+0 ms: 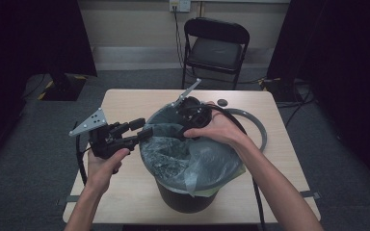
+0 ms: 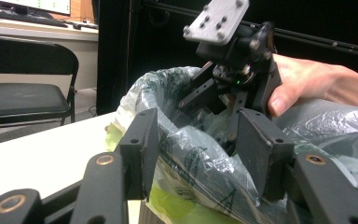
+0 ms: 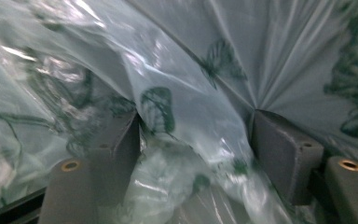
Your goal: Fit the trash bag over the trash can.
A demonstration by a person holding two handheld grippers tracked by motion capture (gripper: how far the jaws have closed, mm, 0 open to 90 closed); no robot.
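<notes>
A black bin stands mid-table, lined with a translucent bag printed with green butterflies. My left gripper reaches in level from the left. Its jaws straddle the bag-covered rim, one pad outside and one inside, and press on the bunched film. My right gripper points down into the bin at its far side, held by a hand. In the right gripper view its jaws stand apart with a loose fold of the bag between them, not pinched. A yellow-green layer shows under the bag at the rim.
A grey ring lies on the table to the right of the bin, and a small black disc near the far edge. A black folding chair stands behind the table. Cables trail from both grippers.
</notes>
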